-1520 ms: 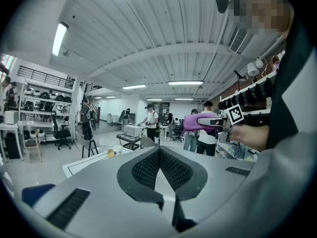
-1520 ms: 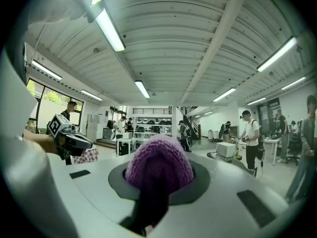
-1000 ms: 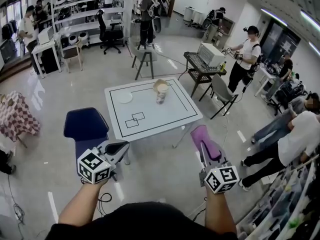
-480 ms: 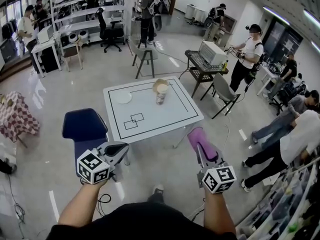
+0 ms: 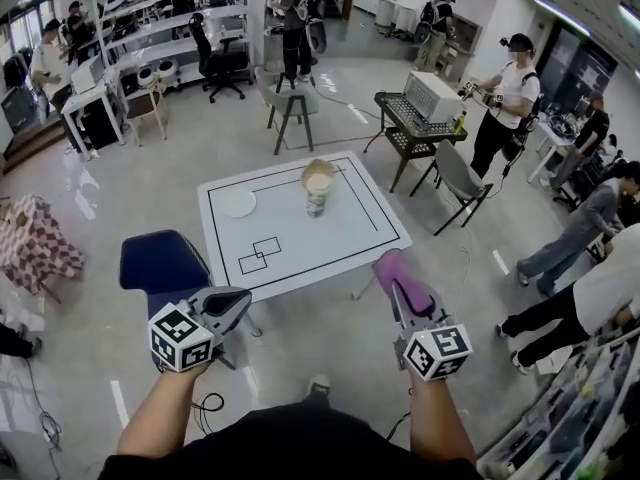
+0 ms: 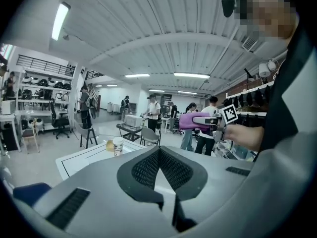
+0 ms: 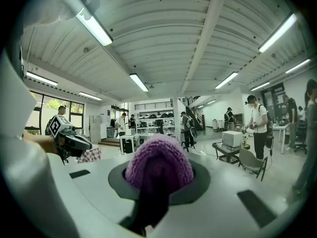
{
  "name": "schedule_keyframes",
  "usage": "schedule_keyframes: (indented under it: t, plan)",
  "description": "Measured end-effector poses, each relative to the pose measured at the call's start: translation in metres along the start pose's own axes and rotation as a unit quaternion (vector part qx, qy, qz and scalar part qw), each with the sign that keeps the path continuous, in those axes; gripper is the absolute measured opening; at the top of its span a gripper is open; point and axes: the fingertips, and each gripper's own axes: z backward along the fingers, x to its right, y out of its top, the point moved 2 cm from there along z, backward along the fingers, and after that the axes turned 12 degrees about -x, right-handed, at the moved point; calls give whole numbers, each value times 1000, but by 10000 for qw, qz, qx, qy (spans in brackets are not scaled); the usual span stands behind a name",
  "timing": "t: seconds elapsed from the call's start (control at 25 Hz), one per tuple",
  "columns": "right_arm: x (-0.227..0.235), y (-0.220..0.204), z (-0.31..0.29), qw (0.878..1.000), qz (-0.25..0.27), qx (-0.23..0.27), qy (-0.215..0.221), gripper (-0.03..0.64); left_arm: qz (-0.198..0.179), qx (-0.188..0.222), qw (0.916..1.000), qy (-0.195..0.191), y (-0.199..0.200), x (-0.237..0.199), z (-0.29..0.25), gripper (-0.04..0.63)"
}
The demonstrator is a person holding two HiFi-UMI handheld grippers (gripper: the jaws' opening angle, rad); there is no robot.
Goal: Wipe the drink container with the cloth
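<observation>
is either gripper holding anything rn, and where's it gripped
The right gripper is shut on the purple cloth, which is pinched between its jaws with a bunched wad bulging past the tips. The left gripper is shut and empty.

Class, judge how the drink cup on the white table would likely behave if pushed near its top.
The drink cup stands taller than wide, so it would probably tip rather than slide. It looks like a thin disposable cup, likely light and easily crushed.
</observation>
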Motion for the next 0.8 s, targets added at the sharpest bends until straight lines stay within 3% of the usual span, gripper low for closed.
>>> schedule_keyframes:
  t: [0.4,0.8]
  plan:
    - [92,13,-83,9992,-57,-183,363,97,186,-162,9986,465,40,-47,-77,20]
    - [142,18,-138,9965,7,-260,798,97,419,-238,9957,789,58,-73,-124,20]
